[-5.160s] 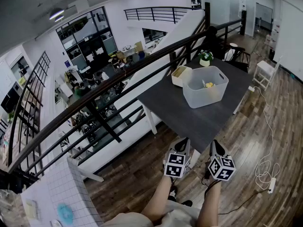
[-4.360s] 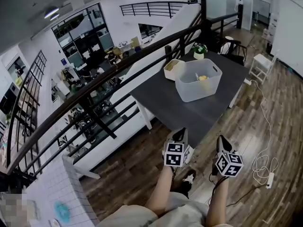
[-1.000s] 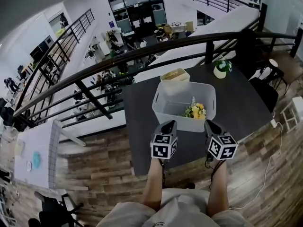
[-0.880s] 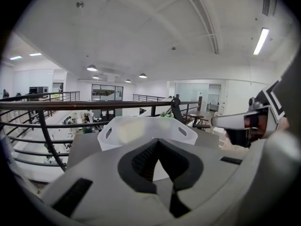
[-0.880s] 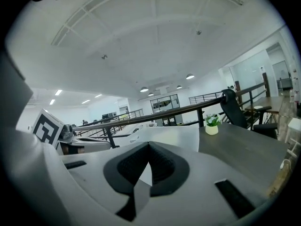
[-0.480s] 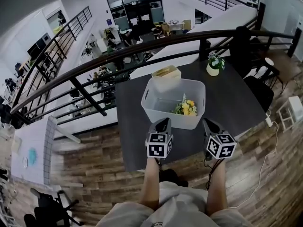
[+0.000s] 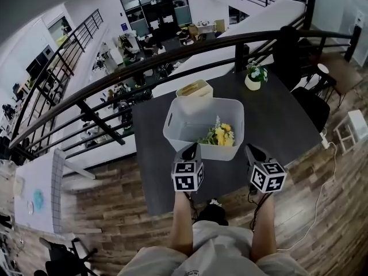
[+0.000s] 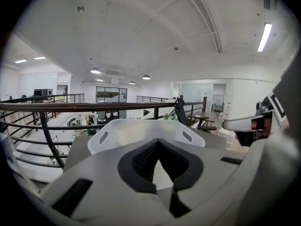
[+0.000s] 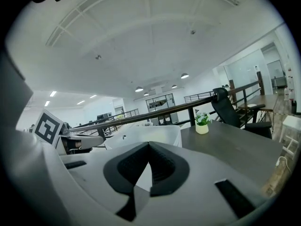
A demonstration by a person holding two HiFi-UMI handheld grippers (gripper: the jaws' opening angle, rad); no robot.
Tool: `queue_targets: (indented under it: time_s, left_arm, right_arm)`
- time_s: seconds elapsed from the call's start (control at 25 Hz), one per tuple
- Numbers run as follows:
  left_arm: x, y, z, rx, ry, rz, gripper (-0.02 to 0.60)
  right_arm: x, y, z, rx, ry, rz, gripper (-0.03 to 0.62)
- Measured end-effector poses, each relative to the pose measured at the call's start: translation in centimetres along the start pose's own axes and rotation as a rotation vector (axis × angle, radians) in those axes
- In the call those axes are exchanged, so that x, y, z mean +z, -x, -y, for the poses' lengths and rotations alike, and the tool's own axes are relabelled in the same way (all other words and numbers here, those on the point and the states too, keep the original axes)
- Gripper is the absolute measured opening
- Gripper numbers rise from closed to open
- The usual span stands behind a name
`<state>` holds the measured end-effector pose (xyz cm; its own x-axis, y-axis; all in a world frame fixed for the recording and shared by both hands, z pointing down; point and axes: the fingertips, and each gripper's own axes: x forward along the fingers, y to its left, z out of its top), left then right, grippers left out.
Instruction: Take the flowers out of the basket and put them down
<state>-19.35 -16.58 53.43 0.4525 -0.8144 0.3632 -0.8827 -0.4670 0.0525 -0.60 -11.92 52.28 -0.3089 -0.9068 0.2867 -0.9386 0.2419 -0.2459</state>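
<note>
A bunch of yellow and white flowers lies inside the white plastic basket on the dark grey table. Both grippers hover at the table's near edge, just short of the basket's front wall. My left gripper is shut and empty, pointing at the basket from the front left. My right gripper is also shut and empty, to the right of the basket. From the two gripper views the flowers are hidden behind the basket wall.
A beige open box stands right behind the basket. A small potted plant sits at the table's far right, and a black chair stands beyond it. A black railing runs along the table's far side. Wooden floor with a cable lies to the right.
The person has walked up to the table, so the basket now lies directly ahead of both grippers. Both grippers stayed shut and level in front of the body.
</note>
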Motion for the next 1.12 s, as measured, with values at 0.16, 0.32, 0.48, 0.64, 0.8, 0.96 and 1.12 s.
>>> queue_targets:
  time_s: [0.16,0.32,0.48,0.64,0.8,0.96,1.12]
  left_arm:
    - [0.8,-3.0,0.5,-0.007,-0.013,-0.007,0.023]
    - [3.4,-6.8,-1.0,0.023,0.012,-0.005,0.023]
    - [3.5,-8.0,-4.4,0.068,0.051,-0.004,0.023]
    - [2.7,-9.4,-6.8,0.085,0.068,-0.037,0.023]
    - [2.7,-10.6,-7.8,0.093,0.038,-0.071,0.023]
    - [2.7,-11.2,-8.7,0.099,-0.005,-0.069,0.023]
    - [2.7,-12.0,-9.0,0.096,-0.042,-0.066,0.023]
  right_arm:
    - [2.2,-2.2,2.1,0.011,-0.003,0.022,0.018]
    - [5.4,-6.7,3.0,0.061,0.034,0.001,0.018]
    - [6.8,-10.6,0.3,0.176,0.028,-0.01,0.018]
    - [7.8,-15.7,-1.7,0.304,0.189,-0.092,0.018]
    - [7.8,-20.4,-3.2,0.466,0.33,-0.225,0.018]
    - [5.7,-23.6,-5.3,0.605,0.495,-0.337,0.018]
    - [2.3,-26.0,-7.1,0.731,0.614,-0.432,0.02]
